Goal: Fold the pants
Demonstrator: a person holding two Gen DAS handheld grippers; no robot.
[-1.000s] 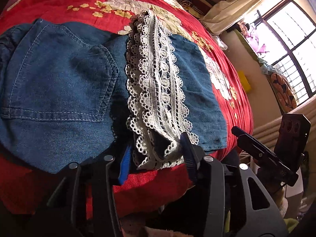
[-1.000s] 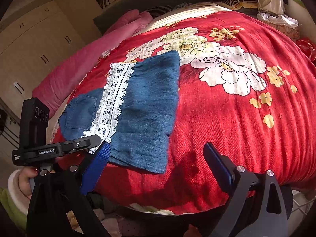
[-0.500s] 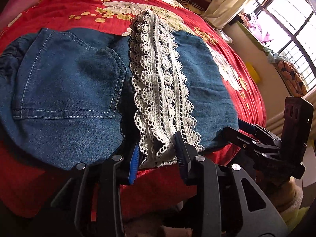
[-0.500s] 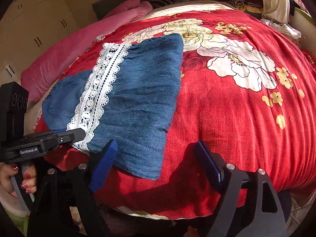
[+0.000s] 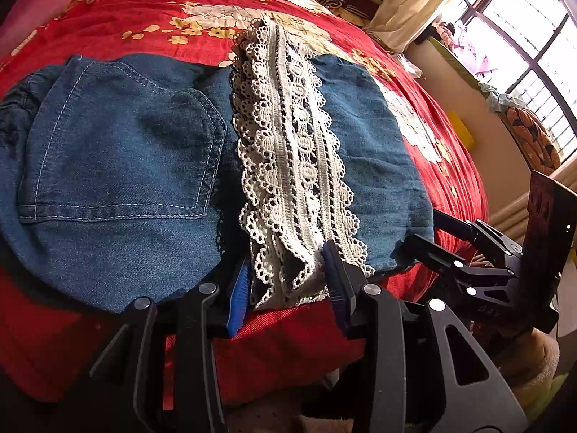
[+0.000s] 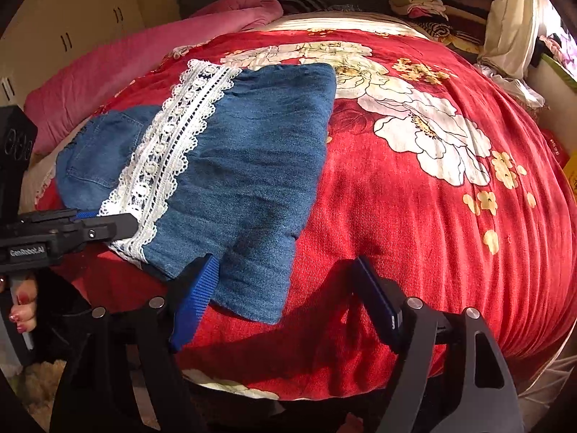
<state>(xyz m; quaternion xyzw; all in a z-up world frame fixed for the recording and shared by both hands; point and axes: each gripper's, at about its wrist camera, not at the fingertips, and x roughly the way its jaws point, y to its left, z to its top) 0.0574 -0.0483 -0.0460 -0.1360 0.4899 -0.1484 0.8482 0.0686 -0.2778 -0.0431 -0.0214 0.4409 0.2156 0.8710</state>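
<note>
Left wrist view: pants lie folded on the bed, long axis left-right along its near edge. Left hand-held gripper pinches the lace hem. Right hand-held gripper, jaws just narrowed but unclamped, straddles the near right denim corner.

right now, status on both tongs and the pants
Left tongs pinching lace strip at near edge. Right tongs open, just been closing, near corner of pants between them, ungripped. Nothing in the way.
</note>
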